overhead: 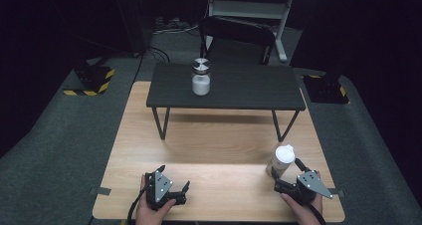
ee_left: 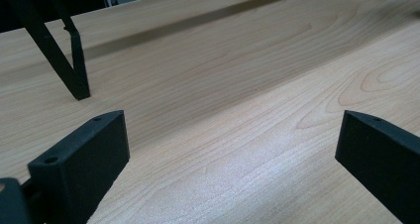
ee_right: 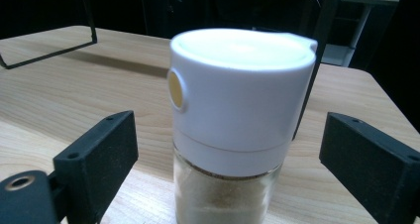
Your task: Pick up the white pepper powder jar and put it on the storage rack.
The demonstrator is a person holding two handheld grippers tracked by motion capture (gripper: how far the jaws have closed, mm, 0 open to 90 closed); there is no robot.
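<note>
Wooden table (overhead: 219, 135) lies bare around jar (overhead: 282, 160), near its right edge.

A small shelf (overhead: 226, 85) stands on the worktop (overhead: 209, 135), at the far side, w/ its legs set down on the worktop. A jar (overhead: 201, 76) stands upright on the shelf, left of the middle. A chair (overhead: 238, 38) is behind the shelf, on the floor. A shaker bottle (overhead: 282, 161) stands upright on the worktop at the near right, in front of the shelf and well apart from the jar. The right tongs (overhead: 287, 177) are just in front of the bottle; it sits between the 2 jaws, not touching them. The left tongs (overhead: 180, 190) rest at the near left of the worktop, well apart from the bottle.
</note>
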